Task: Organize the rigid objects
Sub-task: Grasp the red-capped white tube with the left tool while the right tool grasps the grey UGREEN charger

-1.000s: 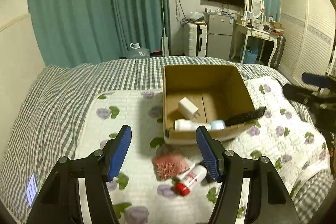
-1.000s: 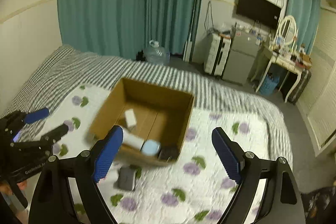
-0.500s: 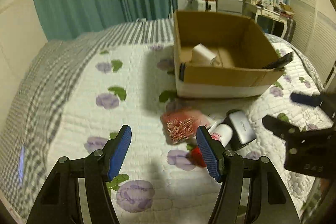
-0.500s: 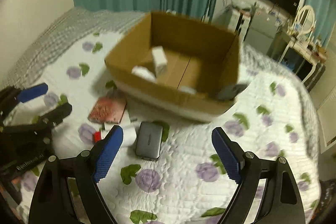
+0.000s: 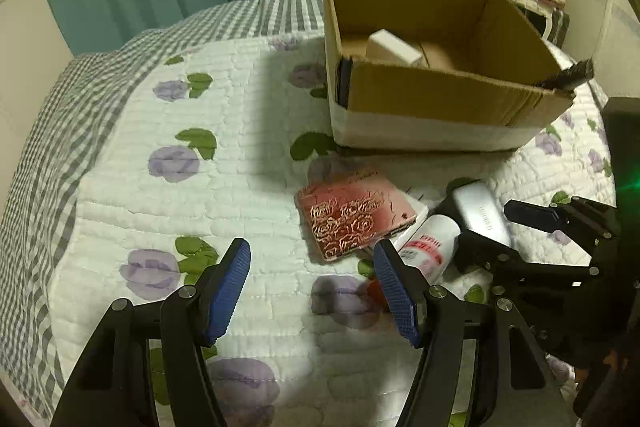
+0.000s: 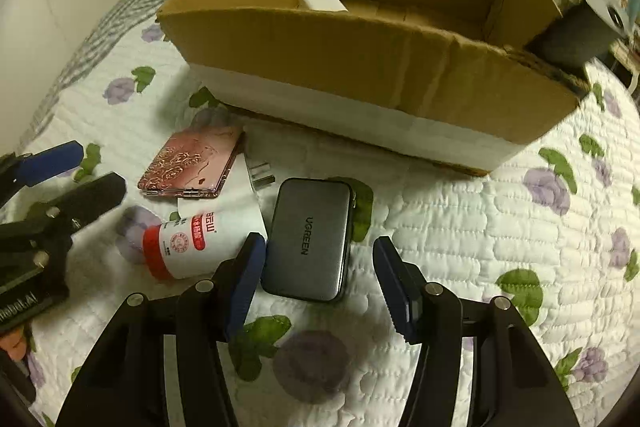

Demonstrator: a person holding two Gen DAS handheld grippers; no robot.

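Lying flat on quilted bed [image 6: 460, 227] between spread, empty right gripper [image 6: 320, 277] fingers: grey rounded-rectangle hard-shell UGREEN case [image 6: 310, 237]. Probably stiff, light, slick; best pinched across long edges. Left gripper [image 5: 312, 285] likewise released.

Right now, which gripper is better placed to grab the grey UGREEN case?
Right. The right gripper is open with the grey UGREEN case partly between its fingers; the left gripper points nearer the pink rose-patterned compact.

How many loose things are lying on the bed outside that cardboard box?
4: a pink rose-patterned case, a white plug adapter beside it, a red-capped white bottle, and a grey case. Others may hide behind the box.
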